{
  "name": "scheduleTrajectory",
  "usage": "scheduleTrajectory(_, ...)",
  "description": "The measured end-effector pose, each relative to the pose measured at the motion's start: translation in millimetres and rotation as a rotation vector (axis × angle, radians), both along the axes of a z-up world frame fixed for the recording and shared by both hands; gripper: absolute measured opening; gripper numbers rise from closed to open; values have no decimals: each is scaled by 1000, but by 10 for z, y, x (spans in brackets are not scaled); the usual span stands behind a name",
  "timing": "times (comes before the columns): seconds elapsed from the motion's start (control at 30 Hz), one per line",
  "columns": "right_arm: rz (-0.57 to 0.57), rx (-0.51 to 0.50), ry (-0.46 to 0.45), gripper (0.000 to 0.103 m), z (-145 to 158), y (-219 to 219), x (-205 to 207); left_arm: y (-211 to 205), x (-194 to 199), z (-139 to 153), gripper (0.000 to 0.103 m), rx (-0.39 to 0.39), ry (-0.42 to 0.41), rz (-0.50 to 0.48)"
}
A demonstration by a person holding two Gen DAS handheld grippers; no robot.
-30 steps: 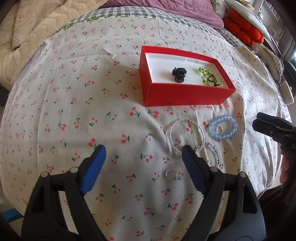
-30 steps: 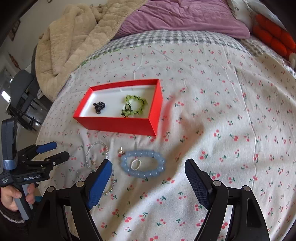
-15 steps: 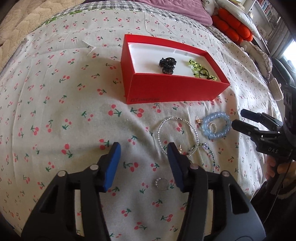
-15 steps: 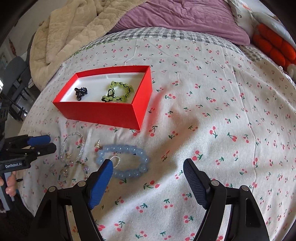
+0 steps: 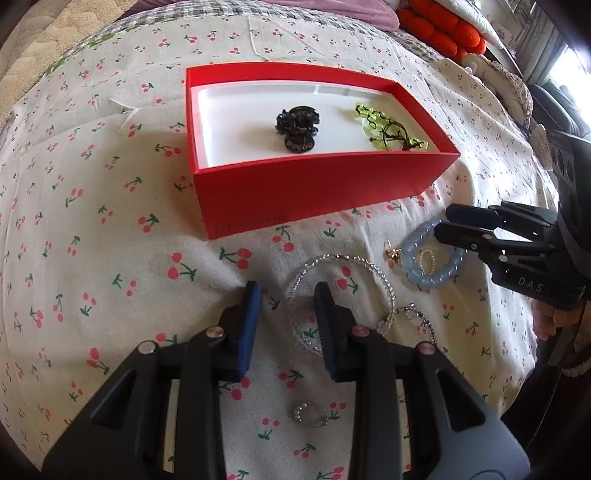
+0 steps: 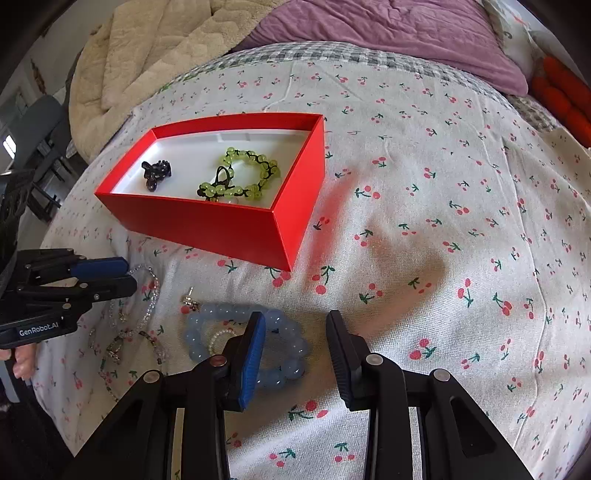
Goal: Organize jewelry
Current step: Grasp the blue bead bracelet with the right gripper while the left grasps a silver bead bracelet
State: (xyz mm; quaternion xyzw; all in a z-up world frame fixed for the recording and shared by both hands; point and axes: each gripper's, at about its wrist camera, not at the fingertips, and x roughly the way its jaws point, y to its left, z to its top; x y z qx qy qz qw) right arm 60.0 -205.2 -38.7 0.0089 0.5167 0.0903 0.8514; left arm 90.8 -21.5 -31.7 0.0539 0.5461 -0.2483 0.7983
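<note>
A red box (image 5: 317,184) (image 6: 207,225) on the cherry-print bedspread holds a black hair clip (image 5: 297,127) (image 6: 156,173) and a green bead bracelet (image 5: 388,127) (image 6: 243,177). In front of it lie a clear bead bracelet (image 5: 343,295) (image 6: 147,299), a light-blue bead bracelet (image 5: 432,262) (image 6: 280,354) with a small pearl ring (image 5: 426,260) inside, an earring (image 5: 393,253) (image 6: 190,297) and a small ring (image 5: 310,413). My left gripper (image 5: 286,291) (image 6: 123,275) is partly closed, low over the clear bracelet's left side, holding nothing. My right gripper (image 6: 295,321) (image 5: 448,223) is partly open over the blue bracelet's right side.
A darker bead chain (image 5: 421,321) (image 6: 118,347) lies right of the clear bracelet. A beige blanket (image 6: 147,55) and purple quilt (image 6: 388,33) lie at the back, orange cushions (image 5: 439,33) at the far right. The bed edge drops off near my hands.
My left gripper has moved forward to the clear bracelet and its jaws have narrowed. My right gripper has moved down over the blue bracelet and its jaws have narrowed too.
</note>
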Motion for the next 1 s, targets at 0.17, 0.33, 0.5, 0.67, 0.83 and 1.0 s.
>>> scheduleTrajectory(0.17,1,10,16,34,-41,-26,0,-37,-6,-18,32,17,-1,-5)
scheduleTrajectory(0.33,10,1,24,34,-51,-47,-23,-130,-6,-29,27,36,-13,1)
scheduleTrajectory(0.5,21,-44,5,34,-59,-6,-100,-114,10,-43,13,33,-4,38)
scheduleTrajectory(0.67,49,-126,-13,33,-60,116,-151,-116,-7,-45,6,35,0,35)
scheduleTrajectory(0.83,59,-145,-15,24,-56,159,-197,-87,-4,-40,6,17,17,51)
scheduleTrajectory(1.0,38,-106,-5,12,-12,158,-218,7,-61,-2,5,12,15,67)
